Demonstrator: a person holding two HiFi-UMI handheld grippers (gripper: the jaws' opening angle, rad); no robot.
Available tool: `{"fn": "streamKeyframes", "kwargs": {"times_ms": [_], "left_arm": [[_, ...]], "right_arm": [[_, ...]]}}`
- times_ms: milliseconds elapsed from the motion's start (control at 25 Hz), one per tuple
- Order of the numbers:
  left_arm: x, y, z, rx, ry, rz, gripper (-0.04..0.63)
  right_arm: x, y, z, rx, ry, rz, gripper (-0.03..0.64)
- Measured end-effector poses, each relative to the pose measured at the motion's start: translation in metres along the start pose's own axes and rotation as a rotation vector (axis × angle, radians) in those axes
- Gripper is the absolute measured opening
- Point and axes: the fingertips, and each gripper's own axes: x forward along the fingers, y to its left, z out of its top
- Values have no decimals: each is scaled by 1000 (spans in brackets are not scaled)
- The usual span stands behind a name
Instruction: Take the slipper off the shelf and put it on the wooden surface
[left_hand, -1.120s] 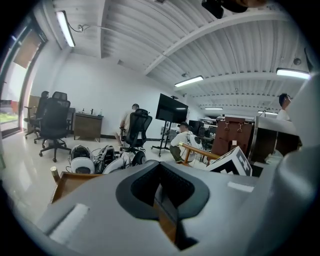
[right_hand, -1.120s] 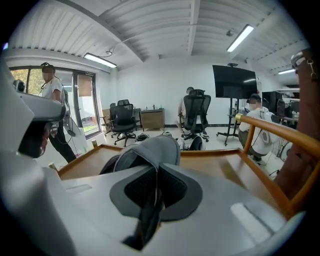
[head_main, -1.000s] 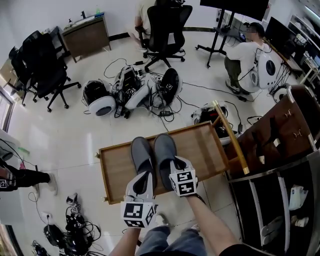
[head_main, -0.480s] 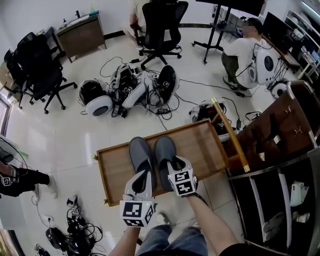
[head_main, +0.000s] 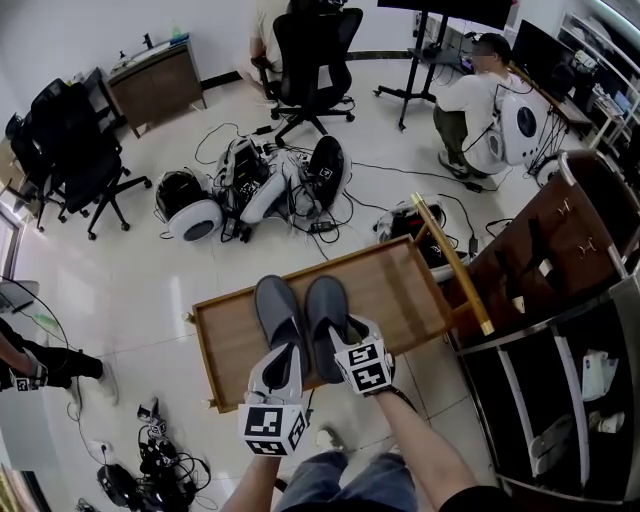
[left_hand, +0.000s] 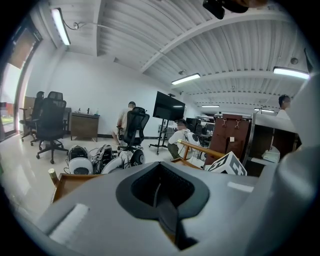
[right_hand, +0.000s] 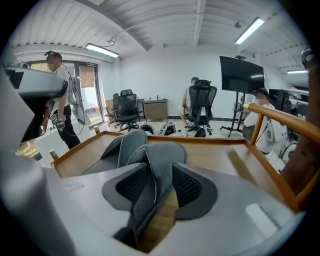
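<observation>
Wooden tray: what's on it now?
The left slipper and right slipper, both grey, lie side by side. The left gripper and right gripper cover their heels; the right gripper's jaws are opening around the heel edge.

Nothing readable turned up anywhere. The left marker cube (head_main: 272, 432) and the right marker cube (head_main: 365, 365) carried only black-and-white square patterns, with no letters or numbers. A small white tag (head_main: 518, 303) hung on the brown cabinet (head_main: 560, 255), too small to read.
</observation>
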Motion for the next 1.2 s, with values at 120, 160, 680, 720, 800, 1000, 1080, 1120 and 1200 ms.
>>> {"fn": "streamKeyframes", "kwargs": {"times_ms": [120, 160, 680, 720, 800, 1000, 1080, 1120, 1200], "left_arm": [[0, -8, 1, 3, 0, -17, 0], [0, -12, 2, 3, -1, -25, 0], [-3, -104, 34, 45, -24, -205, 0], [-5, -113, 37, 47, -30, -218, 0], [-11, -132, 41, 50, -43, -239, 0], [-29, -183, 43, 80, -52, -295, 0], [-36, -205, 43, 93, -59, -313, 0], [-41, -216, 44, 97, -65, -323, 0], [-49, -240, 46, 108, -77, -349, 0]], "right_arm": [[-14, 0, 10, 5, -34, -20, 130], [-22, 0, 15, 11, -49, -28, 128], [-176, 0, 90, 69, -315, -144, 2], [-190, 0, 91, 75, -331, -154, 2], [-217, 0, 94, 86, -365, -174, 2], [-284, -2, 92, 103, -443, -222, 2], [-309, -4, 87, 114, -472, -241, 2], [-321, -6, 84, 118, -484, -250, 2], [-346, -10, 77, 124, -504, -272, 2]]}}
